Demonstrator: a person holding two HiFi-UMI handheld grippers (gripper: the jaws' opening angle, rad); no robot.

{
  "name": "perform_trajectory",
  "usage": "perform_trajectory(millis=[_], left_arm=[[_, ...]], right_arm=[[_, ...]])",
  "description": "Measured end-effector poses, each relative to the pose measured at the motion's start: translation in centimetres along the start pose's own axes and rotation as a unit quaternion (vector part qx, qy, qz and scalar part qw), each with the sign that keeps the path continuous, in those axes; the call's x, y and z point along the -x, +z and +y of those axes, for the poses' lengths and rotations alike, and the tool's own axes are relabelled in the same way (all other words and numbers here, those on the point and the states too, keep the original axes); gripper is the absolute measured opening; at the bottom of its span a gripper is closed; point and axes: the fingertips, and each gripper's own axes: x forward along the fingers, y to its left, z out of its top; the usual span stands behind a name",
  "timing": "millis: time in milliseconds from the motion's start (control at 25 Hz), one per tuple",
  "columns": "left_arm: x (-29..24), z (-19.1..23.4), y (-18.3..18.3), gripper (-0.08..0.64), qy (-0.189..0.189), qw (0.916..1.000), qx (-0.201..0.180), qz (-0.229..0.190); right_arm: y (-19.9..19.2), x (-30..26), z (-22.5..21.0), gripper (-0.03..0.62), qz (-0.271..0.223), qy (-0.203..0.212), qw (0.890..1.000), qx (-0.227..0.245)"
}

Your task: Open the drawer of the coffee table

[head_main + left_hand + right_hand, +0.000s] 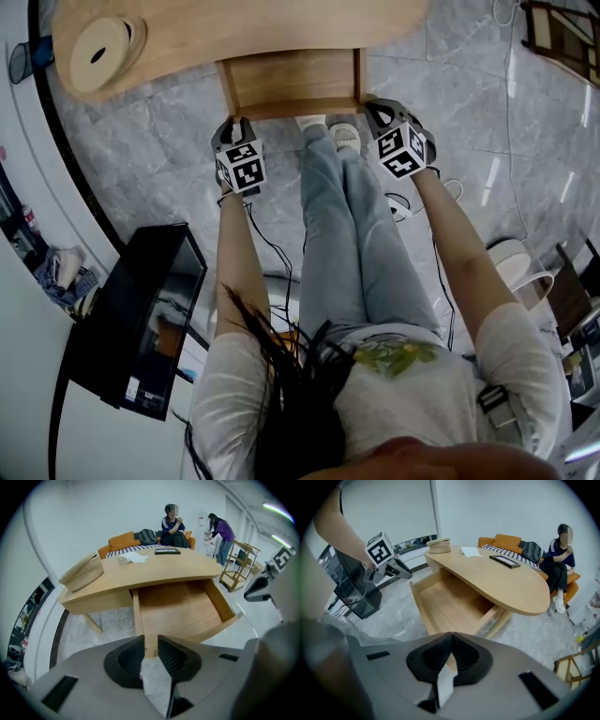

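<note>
The coffee table [234, 28] has a pale wooden top, and its drawer [291, 84] stands pulled out toward me, empty inside. My left gripper [234, 125] hovers at the drawer's front left corner and my right gripper [375, 111] at its front right corner. In the left gripper view the drawer [178, 611] lies ahead, and the left gripper [150, 651] shows a narrow gap between its pads with nothing pressed in it. In the right gripper view the right gripper [451, 656] is shut and empty, just above and short of the drawer [450, 602].
A round wooden piece [98, 54] lies on the table's left end, and a dark tray [167, 551] on its far side. A black cabinet [141, 319] stands on the marble floor at my left. My legs [347, 225] are below the drawer. People sit by an orange sofa [126, 540].
</note>
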Motion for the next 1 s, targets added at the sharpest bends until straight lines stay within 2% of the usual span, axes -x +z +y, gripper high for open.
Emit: perform_trajectory(millis=[480, 800, 1000], left_arm=[[8.7, -2.3, 8.6, 0.02, -0.009, 0.9964, 0.029, -0.079], [15.5, -3.4, 11.9, 0.017, -0.048, 0.9904, 0.061, -0.114], [20.0, -5.1, 14.9, 0.017, -0.07, 0.9855, 0.025, -0.152]], right_arm=[[7.5, 8.4, 0.6, 0.008, -0.057, 0.018, 0.996, -0.066], [12.5, 14.3, 1.0, 0.006, -0.095, 0.015, 0.992, -0.087], [15.8, 18.0, 1.0, 0.006, -0.129, 0.012, 0.987, -0.091]])
